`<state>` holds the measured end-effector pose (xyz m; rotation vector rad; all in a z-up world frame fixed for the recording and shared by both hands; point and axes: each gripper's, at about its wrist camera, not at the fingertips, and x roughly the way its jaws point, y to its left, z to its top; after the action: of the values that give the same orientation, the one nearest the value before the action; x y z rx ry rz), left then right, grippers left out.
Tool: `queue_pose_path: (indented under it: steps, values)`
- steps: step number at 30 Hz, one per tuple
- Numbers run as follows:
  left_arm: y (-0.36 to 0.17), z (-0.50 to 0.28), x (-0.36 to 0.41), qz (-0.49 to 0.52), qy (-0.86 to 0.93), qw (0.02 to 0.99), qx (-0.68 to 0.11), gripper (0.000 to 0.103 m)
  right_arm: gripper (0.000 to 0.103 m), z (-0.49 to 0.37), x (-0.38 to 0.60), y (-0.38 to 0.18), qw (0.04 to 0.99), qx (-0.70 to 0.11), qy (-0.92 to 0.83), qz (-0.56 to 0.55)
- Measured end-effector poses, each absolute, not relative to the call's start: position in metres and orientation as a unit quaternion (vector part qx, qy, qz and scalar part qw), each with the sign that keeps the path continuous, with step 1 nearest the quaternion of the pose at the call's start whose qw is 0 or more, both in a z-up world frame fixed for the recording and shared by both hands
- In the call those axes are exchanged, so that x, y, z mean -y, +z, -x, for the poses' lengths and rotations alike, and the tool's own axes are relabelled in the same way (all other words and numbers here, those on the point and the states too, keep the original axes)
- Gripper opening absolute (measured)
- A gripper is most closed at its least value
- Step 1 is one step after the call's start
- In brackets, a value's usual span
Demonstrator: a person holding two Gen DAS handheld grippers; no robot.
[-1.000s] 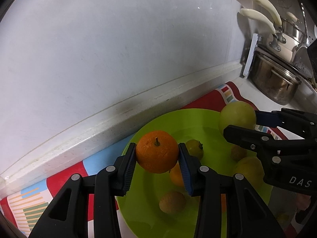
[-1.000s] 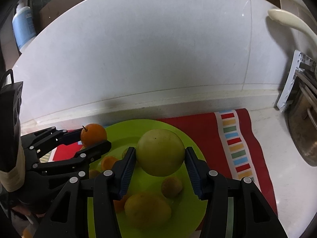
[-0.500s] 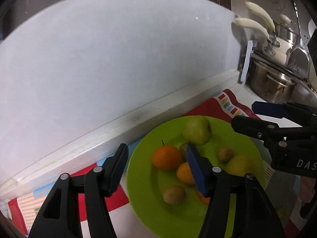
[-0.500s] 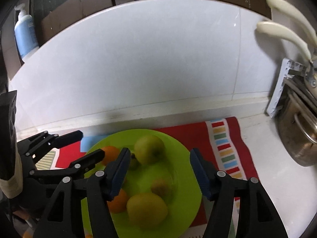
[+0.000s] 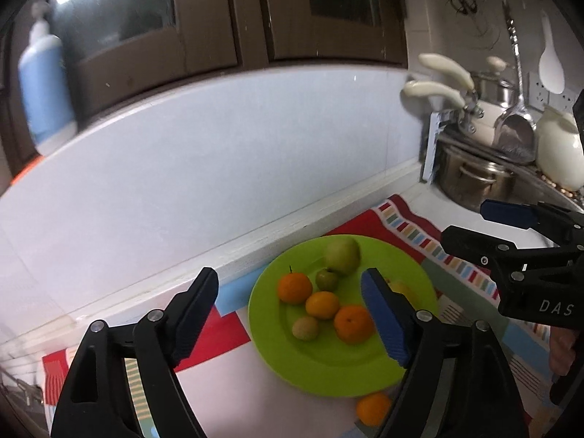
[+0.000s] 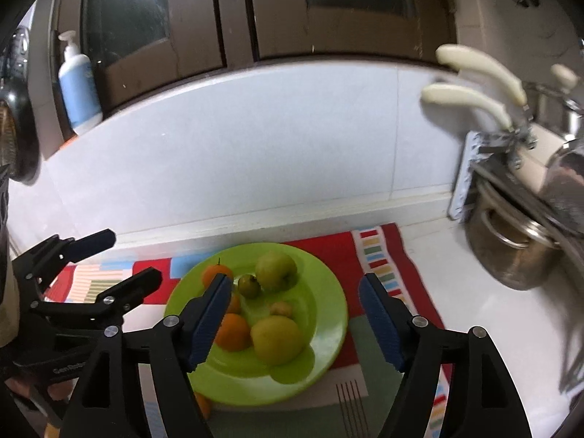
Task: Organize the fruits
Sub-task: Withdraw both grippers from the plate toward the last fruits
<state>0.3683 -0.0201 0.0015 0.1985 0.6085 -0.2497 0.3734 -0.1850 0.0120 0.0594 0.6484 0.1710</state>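
Seven fruits are seen gathered on the green plate, which is set on the striped mat. The jaws of the left gripper and right gripper have just been opening; both are spread with nothing between them. One orange is left off the plate, just beside its near rim.

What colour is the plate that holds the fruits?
The plate is bright lime green, plain, with no pattern; the left wrist view shows it best.
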Motion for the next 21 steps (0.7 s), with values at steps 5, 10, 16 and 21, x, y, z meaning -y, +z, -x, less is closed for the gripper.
queue_pose_path:
  steps: [5, 10, 16, 21]
  values:
    - [0.013, -0.338, 0.017, -0.096, -0.122, 0.946, -0.284, 0.084, 0.077, -0.341, 0.185, 0.025, 0.951, -0.301, 0.072, -0.023]
    - [0.018, -0.313, 0.018, -0.094, -0.124, 0.948, -0.277, 0.087, 0.077, -0.314, 0.184, 0.029, 0.953, -0.295, 0.066, -0.011]
    - [0.013, -0.29, 0.02, -0.1, -0.129, 0.946, -0.28, 0.088, 0.076, -0.285, 0.186, 0.027, 0.952, -0.301, 0.063, -0.008]
    - [-0.002, -0.277, 0.022, -0.1, -0.138, 0.939, -0.299, 0.088, 0.076, -0.269, 0.187, 0.017, 0.949, -0.311, 0.058, -0.004]
